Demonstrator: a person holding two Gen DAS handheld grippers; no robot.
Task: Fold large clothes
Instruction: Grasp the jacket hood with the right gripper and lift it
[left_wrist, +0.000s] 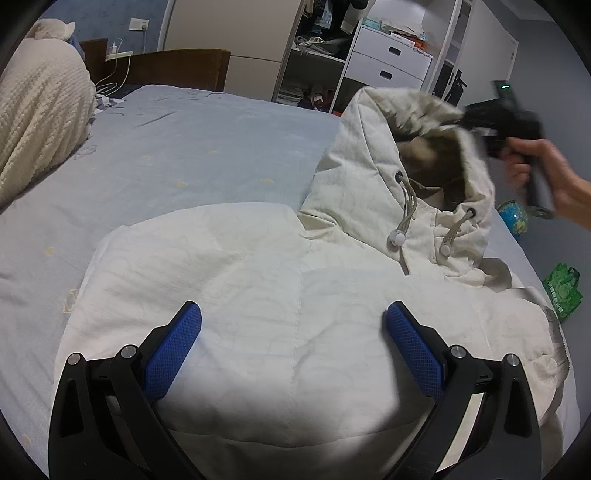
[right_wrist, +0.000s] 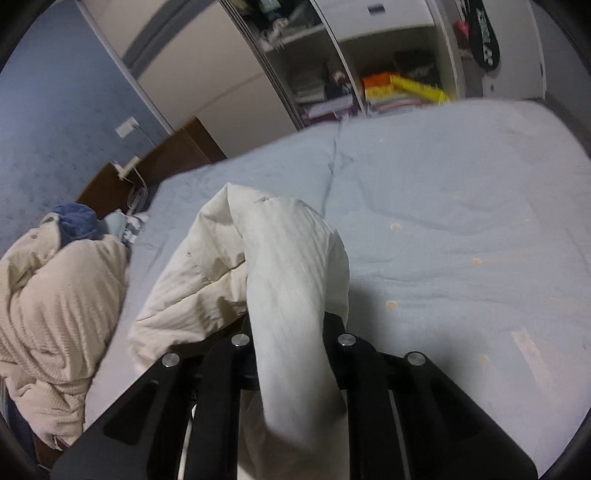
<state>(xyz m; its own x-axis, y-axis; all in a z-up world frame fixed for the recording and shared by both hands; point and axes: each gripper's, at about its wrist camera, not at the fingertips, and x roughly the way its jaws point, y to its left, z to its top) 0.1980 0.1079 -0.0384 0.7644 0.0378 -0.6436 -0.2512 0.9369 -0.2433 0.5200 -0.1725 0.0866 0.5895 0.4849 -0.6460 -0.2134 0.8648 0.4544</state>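
Left wrist view: right gripper (left_wrist: 465, 122) pinches the hood (left_wrist: 417, 166) at the coat's (left_wrist: 258, 295) far-right end; left gripper (left_wrist: 293, 325), spread, hovers above the coat's body.

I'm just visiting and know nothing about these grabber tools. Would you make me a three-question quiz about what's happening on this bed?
1. True or false: the left gripper stands open above the cream jacket.
2. Which part of the jacket does the right gripper hold? A) hood B) hem C) drawstring toggle
3. Fill in: the jacket lies on a light ____ bedsheet.

Key: 1 true; 2 A, its jaws are shut on the fur-trimmed hood; 3 blue.
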